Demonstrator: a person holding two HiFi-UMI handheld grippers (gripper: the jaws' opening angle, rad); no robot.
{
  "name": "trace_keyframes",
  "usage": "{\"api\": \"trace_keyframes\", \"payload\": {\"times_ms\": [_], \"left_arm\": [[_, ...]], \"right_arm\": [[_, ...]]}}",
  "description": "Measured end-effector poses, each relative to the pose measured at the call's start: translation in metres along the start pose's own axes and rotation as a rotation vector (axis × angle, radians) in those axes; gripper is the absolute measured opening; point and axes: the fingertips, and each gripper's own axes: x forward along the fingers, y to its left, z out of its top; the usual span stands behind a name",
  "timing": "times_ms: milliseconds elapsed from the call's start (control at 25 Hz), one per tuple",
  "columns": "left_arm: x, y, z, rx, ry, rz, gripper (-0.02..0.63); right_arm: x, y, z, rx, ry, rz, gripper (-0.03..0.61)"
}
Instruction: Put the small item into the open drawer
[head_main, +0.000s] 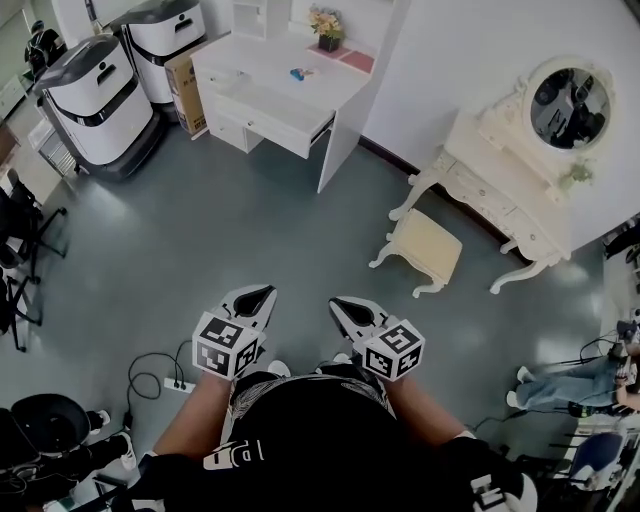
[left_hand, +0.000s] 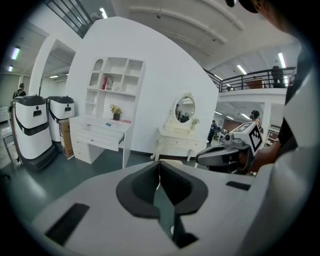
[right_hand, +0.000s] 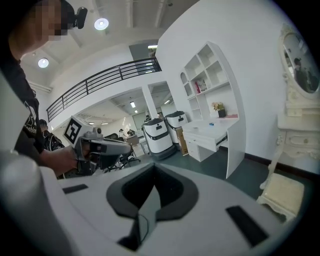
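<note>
A small blue item (head_main: 300, 73) lies on top of the white desk (head_main: 255, 55) at the far side of the room. The desk's drawer (head_main: 272, 113) stands pulled open below it. I stand on the grey floor well short of the desk. My left gripper (head_main: 266, 291) and right gripper (head_main: 335, 302) are held side by side in front of me, both shut with nothing between the jaws. In the left gripper view the desk (left_hand: 97, 126) is far off at the left. In the right gripper view the desk (right_hand: 214, 126) with its drawer (right_hand: 220, 141) is distant too.
A cream stool (head_main: 424, 246) and a white vanity with an oval mirror (head_main: 520, 150) stand to the right. Two white machines (head_main: 100, 95) and a cardboard box (head_main: 186, 88) flank the desk's left. A power strip and cables (head_main: 170, 380) lie on the floor.
</note>
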Motion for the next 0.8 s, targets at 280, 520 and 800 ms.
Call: {"api": "trace_keyframes", "payload": {"times_ms": [280, 520, 800], "left_arm": [[-0.014, 0.020, -0.018, -0.030, 0.030, -0.038, 0.015], [-0.001, 0.027, -0.011, -0.026, 0.034, -0.067, 0.015], [0.025, 0.046, -0.001, -0.026, 0.052, -0.066, 0.015]], "right_arm": [[0.018, 0.013, -0.010, 0.062, 0.004, -0.056, 0.009], [0.029, 0.001, -0.005, 0.068, 0.008, -0.082, 0.009], [0.056, -0.032, 0.012, 0.065, -0.011, -0.084, 0.009]]}}
